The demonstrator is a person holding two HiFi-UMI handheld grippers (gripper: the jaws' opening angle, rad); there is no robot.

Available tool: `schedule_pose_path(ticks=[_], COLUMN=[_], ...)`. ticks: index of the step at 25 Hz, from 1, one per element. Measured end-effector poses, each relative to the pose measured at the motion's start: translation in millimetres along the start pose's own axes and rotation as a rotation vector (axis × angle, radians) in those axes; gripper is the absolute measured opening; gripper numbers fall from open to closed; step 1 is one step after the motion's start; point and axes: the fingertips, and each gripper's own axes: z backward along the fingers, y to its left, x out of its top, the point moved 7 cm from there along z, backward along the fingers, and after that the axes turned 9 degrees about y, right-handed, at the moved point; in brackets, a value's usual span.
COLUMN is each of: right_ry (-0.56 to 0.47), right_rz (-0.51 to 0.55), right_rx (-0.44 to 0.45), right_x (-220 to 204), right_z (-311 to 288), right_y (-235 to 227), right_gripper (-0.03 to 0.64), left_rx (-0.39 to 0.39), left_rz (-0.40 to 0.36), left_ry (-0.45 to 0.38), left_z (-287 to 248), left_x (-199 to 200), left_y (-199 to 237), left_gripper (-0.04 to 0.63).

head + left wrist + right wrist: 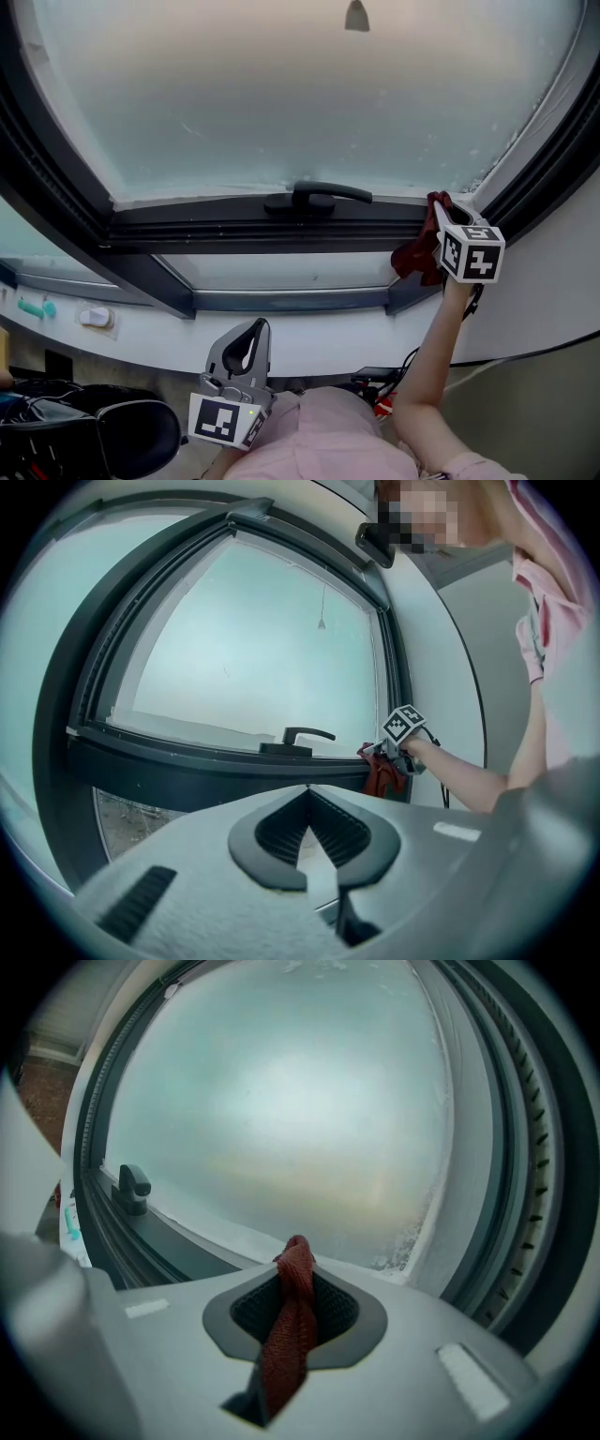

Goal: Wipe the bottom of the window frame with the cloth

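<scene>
Red cloth fills the nearest part of the right gripper view, pinched between the closed jaws of the right gripper. A short tuft pokes out past the tips and the rest trails back toward the camera.

From the head view, that gripper sits at the right end of the bottom rail of the window frame, close to the corner. The cloth hangs bunched below it, in front of the rail. Whether it presses on the rail, I cannot tell.

By its knit texture and slack drape, I judge the cloth light, soft and limp. It should fold and drag rather than push, so a grip close to the working end, leaving a small wad, seems best.

Well apart, low by the person's body, the left gripper has its jaws together on nothing.

Count:
- one cloth
- two grippers
- one window handle, mid-rail
- one frosted pane
</scene>
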Motion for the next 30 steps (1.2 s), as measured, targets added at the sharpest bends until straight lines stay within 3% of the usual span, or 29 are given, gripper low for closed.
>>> schedule_pose_path(ticks=[16, 30], right_ry=[0.031, -0.020], right_rz=[-0.077, -0.114], right_rx=[-0.121, -0.124], right_x=[-16.9, -20.2], right_z=[4.4, 4.7], right_y=[-50.6, -52.7], right_gripper=[0.055, 0.055], left_rx=[-0.025, -0.050], left_rz=[-0.007, -0.017], left_ry=[0.011, 0.008], left_z=[-9.9, -18.4], left_x=[4.8, 8.7], left_y=[1.9, 0.8], left_gripper=[0.000, 0.000])
